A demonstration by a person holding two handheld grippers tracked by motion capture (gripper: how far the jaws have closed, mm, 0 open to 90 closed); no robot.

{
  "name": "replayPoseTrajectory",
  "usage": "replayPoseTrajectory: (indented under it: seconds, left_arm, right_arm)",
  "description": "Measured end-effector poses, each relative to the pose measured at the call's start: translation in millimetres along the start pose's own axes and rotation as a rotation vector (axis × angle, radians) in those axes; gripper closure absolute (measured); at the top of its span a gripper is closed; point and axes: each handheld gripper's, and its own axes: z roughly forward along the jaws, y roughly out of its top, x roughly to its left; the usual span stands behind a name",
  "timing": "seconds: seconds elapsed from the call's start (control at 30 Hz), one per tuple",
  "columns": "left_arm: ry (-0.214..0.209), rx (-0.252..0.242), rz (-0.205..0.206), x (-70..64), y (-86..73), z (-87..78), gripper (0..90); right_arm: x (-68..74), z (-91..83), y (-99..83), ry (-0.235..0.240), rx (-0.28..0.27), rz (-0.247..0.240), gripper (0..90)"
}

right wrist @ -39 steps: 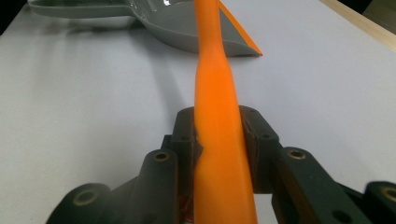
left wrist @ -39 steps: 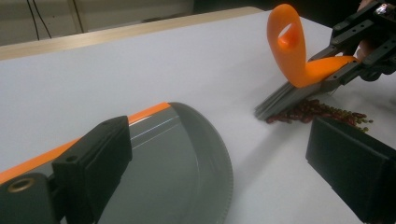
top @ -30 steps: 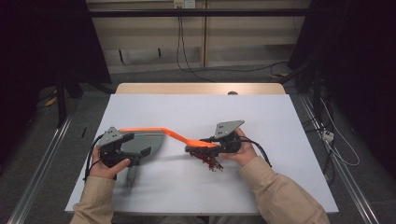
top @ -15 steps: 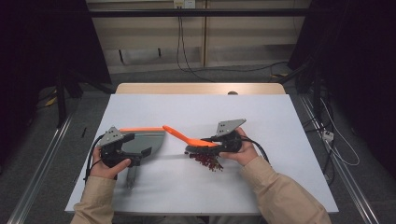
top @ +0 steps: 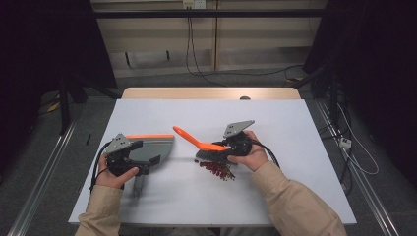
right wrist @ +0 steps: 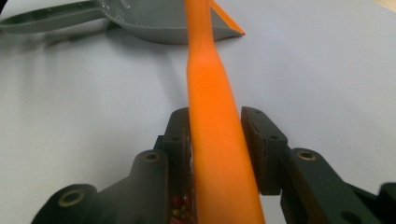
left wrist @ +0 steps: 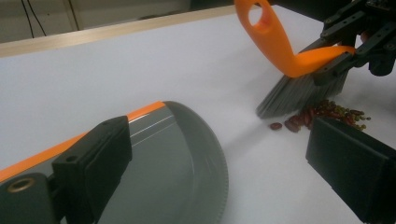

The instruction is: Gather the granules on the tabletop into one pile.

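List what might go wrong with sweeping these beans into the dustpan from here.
1. A gap of bare table separates the beans from the dustpan, so a fast stroke of the brush may scatter them.
2. The left gripper looks open over the pan, so the pan might slide when pushed.

No readable text, label or number shows on anything, as far as these views allow.
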Motion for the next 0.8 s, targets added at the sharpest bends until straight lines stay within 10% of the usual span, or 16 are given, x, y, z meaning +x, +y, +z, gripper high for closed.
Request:
replayPoseTrajectory:
  seconds: [0.67,0.8]
  left_arm:
    - [0.005,-0.001,0.005,-1.4,1.0,-0.5,7.1]
    - [0.004,-0.003,0.006,-1.5,1.4,-1.0,7.1]
  right_arm:
    - [3.6,-4.0,14.9,-0.045,0.094,-0.038,71.4]
    - [-1.0,-5.1,15.1,-0.014,0.032,-0.066,71.4]
